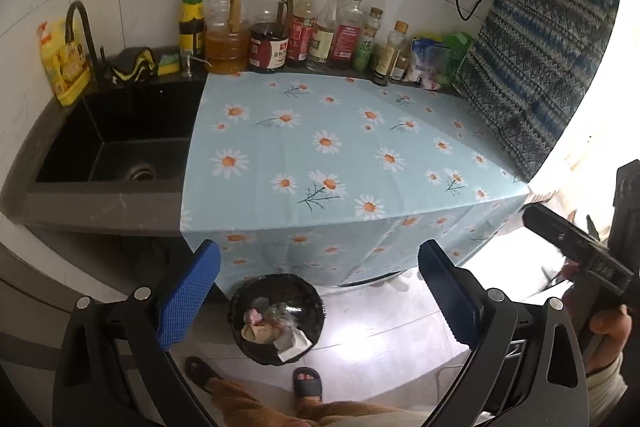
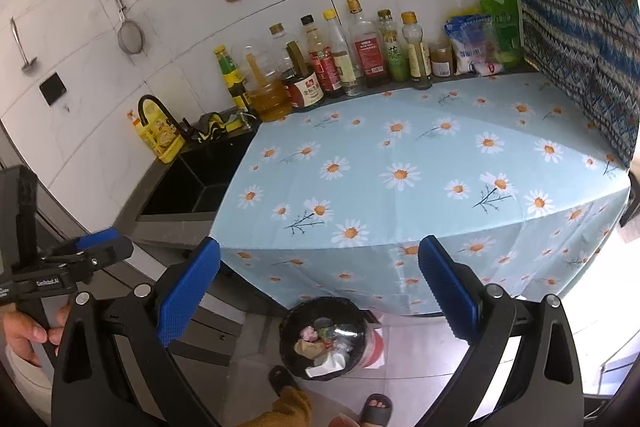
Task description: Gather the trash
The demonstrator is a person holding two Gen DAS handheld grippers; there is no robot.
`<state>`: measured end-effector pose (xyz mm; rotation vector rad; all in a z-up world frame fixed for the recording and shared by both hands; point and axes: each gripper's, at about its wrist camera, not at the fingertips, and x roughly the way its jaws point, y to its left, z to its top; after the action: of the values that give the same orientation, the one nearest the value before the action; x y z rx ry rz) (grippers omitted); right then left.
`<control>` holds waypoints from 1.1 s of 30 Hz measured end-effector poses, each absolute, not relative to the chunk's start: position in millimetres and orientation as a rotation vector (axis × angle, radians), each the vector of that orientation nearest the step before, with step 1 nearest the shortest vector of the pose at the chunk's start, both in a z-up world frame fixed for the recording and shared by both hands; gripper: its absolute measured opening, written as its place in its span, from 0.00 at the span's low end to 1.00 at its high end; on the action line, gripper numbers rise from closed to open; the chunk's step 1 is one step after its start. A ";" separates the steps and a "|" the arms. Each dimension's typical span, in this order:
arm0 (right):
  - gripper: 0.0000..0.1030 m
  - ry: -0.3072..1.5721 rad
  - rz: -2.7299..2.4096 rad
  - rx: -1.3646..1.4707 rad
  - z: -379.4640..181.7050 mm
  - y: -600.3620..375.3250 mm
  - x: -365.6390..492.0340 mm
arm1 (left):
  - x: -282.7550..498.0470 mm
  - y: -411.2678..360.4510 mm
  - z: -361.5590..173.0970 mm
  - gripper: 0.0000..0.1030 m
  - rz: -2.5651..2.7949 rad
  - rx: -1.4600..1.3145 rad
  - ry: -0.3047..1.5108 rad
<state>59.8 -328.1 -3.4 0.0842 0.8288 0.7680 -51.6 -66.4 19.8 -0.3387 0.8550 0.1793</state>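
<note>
Left wrist view shows the left claw (image 1: 319, 291) spread and empty above the trash bin (image 1: 276, 319) on the floor, below the surface's (image 1: 340, 147) front edge. The right claw (image 2: 319, 291) is likewise spread, empty. Scan the surface edges before withdrawing; no loose trash shows.

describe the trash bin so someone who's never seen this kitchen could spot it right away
Find the counter draped in the light blue daisy tablecloth; on the tiled floor just in front of its hanging edge stands the trash bin. It is small, round and black-lined, the only container on the floor, and holds crumpled paper and wrappers.
</note>
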 end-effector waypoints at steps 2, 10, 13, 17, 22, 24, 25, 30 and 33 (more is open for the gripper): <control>0.95 0.835 0.751 0.075 -5.6 -329.5 60.7 | -51.6 -67.0 20.5 0.93 0.181 -0.318 0.852; 0.95 0.835 0.728 0.076 -11.8 -332.8 65.3 | -46.4 -65.3 15.5 0.93 0.180 -0.307 0.867; 0.95 0.824 0.726 0.080 -9.8 -333.7 64.7 | -45.6 -65.9 15.7 0.93 0.177 -0.303 0.864; 0.95 0.817 0.723 0.077 -7.7 -332.8 67.3 | -44.1 -65.4 13.9 0.93 0.177 -0.306 0.866; 0.95 0.816 0.721 0.061 -9.5 -331.3 67.5 | -42.5 -66.1 11.1 0.93 0.176 -0.311 0.868; 0.95 0.822 0.718 0.058 -10.8 -331.3 68.4 | -41.7 -65.4 10.0 0.93 0.178 -0.315 0.866; 0.95 0.824 0.718 0.055 -11.3 -331.4 68.6 | -41.5 -65.3 9.8 0.93 0.180 -0.316 0.865; 0.95 0.824 0.709 0.044 -12.4 -331.6 68.5 | -40.6 -65.2 9.2 0.93 0.178 -0.322 0.862; 0.95 0.823 0.705 0.042 -13.4 -332.9 69.5 | -40.6 -65.8 8.3 0.93 0.179 -0.321 0.861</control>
<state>69.5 -332.9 -13.4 0.0416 0.8232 0.7055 -40.6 -65.8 8.3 -0.3212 0.8608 0.1788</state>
